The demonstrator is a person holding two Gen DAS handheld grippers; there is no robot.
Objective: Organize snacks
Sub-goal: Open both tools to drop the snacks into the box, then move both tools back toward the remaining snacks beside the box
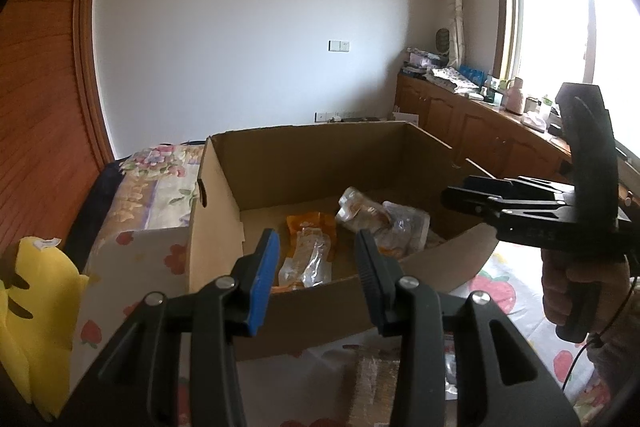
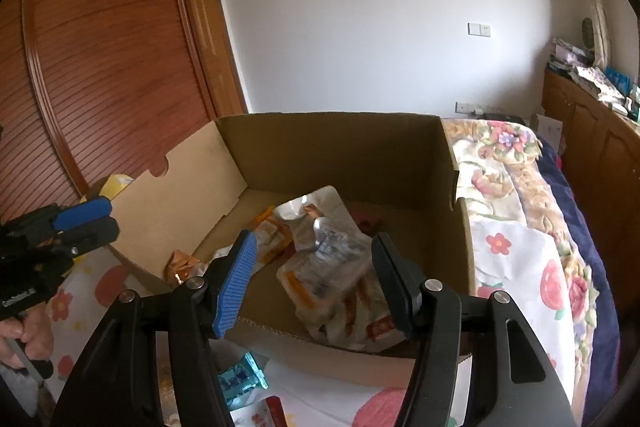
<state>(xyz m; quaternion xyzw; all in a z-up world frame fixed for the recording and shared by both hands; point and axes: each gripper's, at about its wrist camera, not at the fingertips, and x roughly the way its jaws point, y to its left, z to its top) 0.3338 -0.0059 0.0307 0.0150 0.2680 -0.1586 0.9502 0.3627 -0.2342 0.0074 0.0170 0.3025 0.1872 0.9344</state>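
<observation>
The cardboard box (image 1: 304, 163) is showing plain brown on its walls and floor. Inside it, one snack packet (image 1: 308, 247) is showing orange with a clear panel, and a second packet (image 2: 328, 267) is showing silver-white with orange print. The left tool (image 1: 316, 267) is showing a black frame, one blue pad and one black pad; the right tool (image 2: 312, 279) is showing the same colours. The bed cover (image 2: 516, 219) is displaying a white ground with red, pink and purple flowers. The teal packet (image 2: 240, 379) is lying on white cloth printed with red shapes. The yellow item (image 1: 36, 307) is carrying black markings. The wardrobe door (image 2: 100, 47) is showing reddish-brown wood.
</observation>
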